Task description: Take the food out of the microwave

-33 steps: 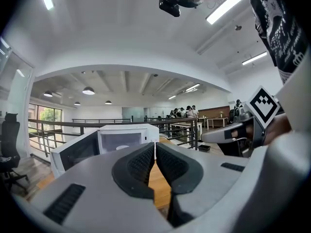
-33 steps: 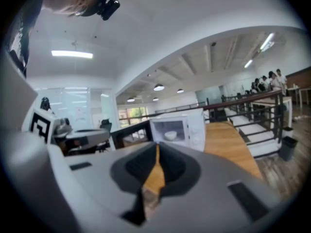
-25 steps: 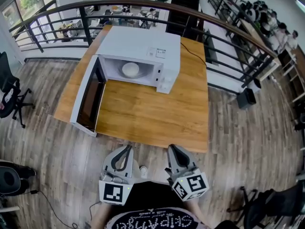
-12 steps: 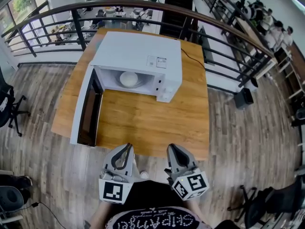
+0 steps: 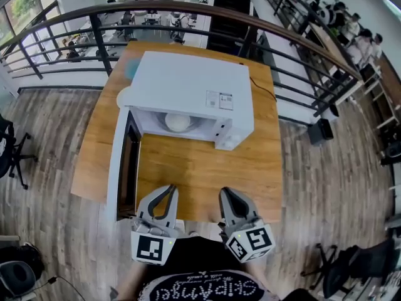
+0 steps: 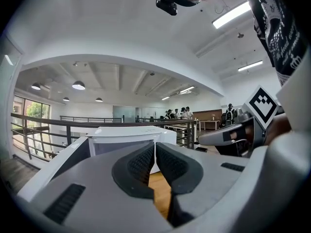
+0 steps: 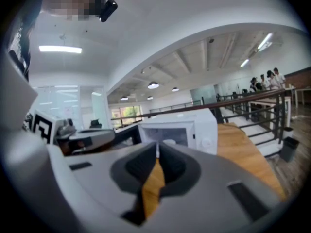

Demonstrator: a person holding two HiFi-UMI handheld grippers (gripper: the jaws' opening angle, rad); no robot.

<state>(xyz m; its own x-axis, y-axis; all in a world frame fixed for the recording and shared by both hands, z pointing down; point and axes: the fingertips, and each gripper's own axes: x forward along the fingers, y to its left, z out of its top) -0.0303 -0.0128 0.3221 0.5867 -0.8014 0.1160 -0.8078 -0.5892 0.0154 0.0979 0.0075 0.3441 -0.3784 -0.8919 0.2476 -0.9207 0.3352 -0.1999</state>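
Observation:
A white microwave (image 5: 188, 83) stands on the wooden table (image 5: 200, 168), its door (image 5: 122, 162) swung wide open to the left. Inside sits a pale round bowl of food (image 5: 178, 122). In the right gripper view the microwave (image 7: 182, 127) shows ahead with the bowl (image 7: 168, 141) faint inside. My left gripper (image 5: 166, 190) and right gripper (image 5: 225, 192) hover side by side at the table's near edge, both shut and holding nothing. The left gripper (image 6: 155, 143) points at the microwave (image 6: 129, 142). The right gripper (image 7: 157, 143) has its tips pressed together.
A dark metal railing (image 5: 188, 17) runs behind the table. A black power cable (image 5: 262, 83) trails off the table's far right. Office chairs (image 5: 12, 149) stand at the left on the wooden floor. People stand at the far right (image 5: 351, 24).
Both grippers and the head camera have come closer to the table; the microwave now looks larger and nearer. The jaws stay shut.

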